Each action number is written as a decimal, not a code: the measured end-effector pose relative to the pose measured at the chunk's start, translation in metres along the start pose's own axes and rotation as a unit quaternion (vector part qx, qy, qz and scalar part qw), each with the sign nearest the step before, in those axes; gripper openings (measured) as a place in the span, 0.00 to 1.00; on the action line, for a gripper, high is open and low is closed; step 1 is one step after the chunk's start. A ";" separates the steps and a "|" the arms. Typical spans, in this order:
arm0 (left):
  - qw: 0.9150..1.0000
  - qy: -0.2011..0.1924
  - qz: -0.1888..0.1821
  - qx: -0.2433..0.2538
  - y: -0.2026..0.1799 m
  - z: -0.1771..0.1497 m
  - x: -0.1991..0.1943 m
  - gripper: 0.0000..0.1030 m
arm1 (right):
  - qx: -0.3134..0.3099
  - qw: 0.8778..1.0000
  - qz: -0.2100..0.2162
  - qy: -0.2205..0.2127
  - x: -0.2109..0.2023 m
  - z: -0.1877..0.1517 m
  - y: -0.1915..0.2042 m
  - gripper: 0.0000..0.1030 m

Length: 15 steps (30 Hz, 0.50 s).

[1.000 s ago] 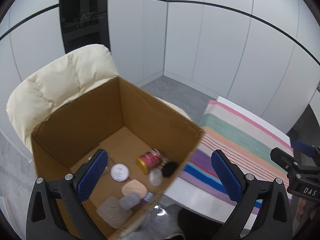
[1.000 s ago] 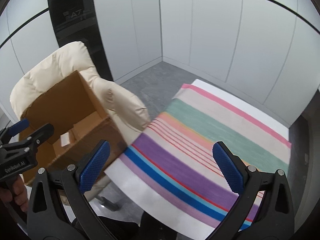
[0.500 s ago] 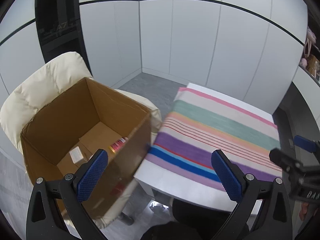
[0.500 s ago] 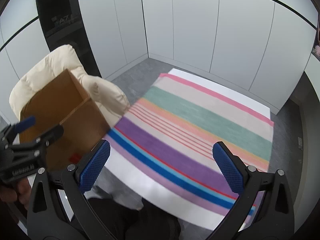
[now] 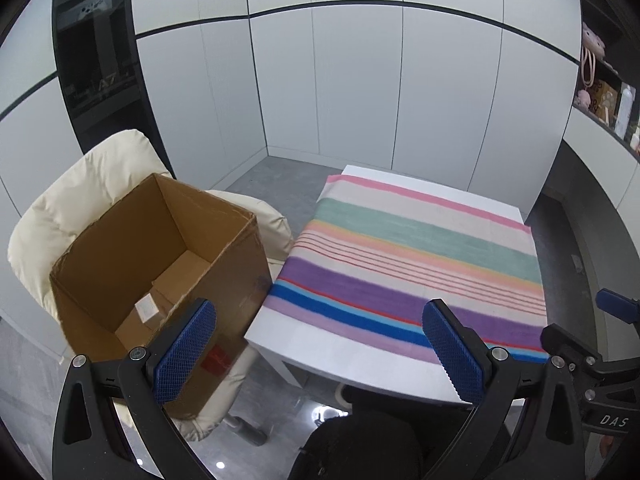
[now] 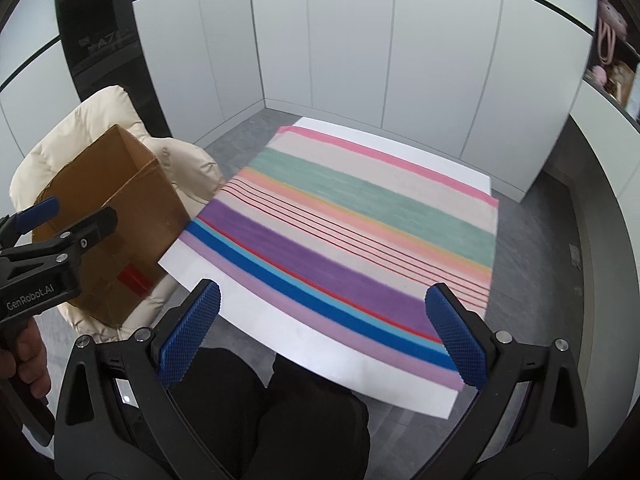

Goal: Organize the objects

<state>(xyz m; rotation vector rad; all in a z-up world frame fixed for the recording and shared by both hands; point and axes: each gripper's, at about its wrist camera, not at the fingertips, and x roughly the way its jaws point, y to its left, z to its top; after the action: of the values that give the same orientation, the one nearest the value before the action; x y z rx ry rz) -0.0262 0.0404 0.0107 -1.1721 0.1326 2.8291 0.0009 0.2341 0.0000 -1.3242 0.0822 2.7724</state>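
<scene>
Left wrist view: the left gripper (image 5: 318, 346) is spread wide, its two blue pads (image 5: 184, 350) far apart with nothing between them and touching nothing. It hangs in the air above the near edge of the table (image 5: 360, 368), at the gap between the table and the chair (image 5: 80, 196). An open brown box (image 5: 236, 280) sits on the cream chair, just left of the table; its near right corner is close to the table's edge, though contact cannot be told. Inside the box only a bare cardboard floor with a small white label (image 5: 145, 306) shows; the rest of its inside is hidden by the near wall. A red patch marks the box's outer wall. A striped cloth (image 5: 412, 264) covers most of the white table. The right gripper (image 5: 600, 344) pokes in at the right edge, seen from the side.

Right wrist view: the right gripper (image 6: 332, 330) is likewise released, pads wide apart, empty, held above the table's near edge and the person's dark-trousered lap. The cloth (image 6: 352, 232) lies flat, with white table (image 6: 248, 300) showing along the near side. The box (image 6: 132, 236) stands on the chair (image 6: 80, 128) at left, its corner just beside the table. The left gripper (image 6: 68, 218) enters from the left, held by a hand (image 6: 24, 360), its two fingers visibly parted.
</scene>
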 end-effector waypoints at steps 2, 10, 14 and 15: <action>1.000 0.001 0.007 0.000 -0.002 -0.005 -0.005 1.00 | 0.012 1.000 -0.003 0.003 -0.004 -0.006 -0.005 1.00; 0.999 0.024 0.030 0.006 -0.004 -0.015 -0.002 1.00 | -0.009 1.000 -0.016 0.009 -0.009 -0.020 0.002 1.00; 0.999 0.021 0.030 0.001 -0.002 -0.018 -0.004 1.00 | -0.018 1.000 -0.012 0.017 -0.004 -0.021 0.010 1.00; 0.999 0.024 0.027 -0.001 -0.002 -0.018 -0.004 1.00 | -0.020 1.000 -0.014 0.014 -0.004 -0.021 0.013 1.00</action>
<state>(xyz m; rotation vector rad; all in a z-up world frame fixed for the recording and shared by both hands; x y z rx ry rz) -0.0105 0.0407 0.0000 -1.2559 0.1654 2.8493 0.0190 0.2197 -0.0096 -1.3618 0.0100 2.7482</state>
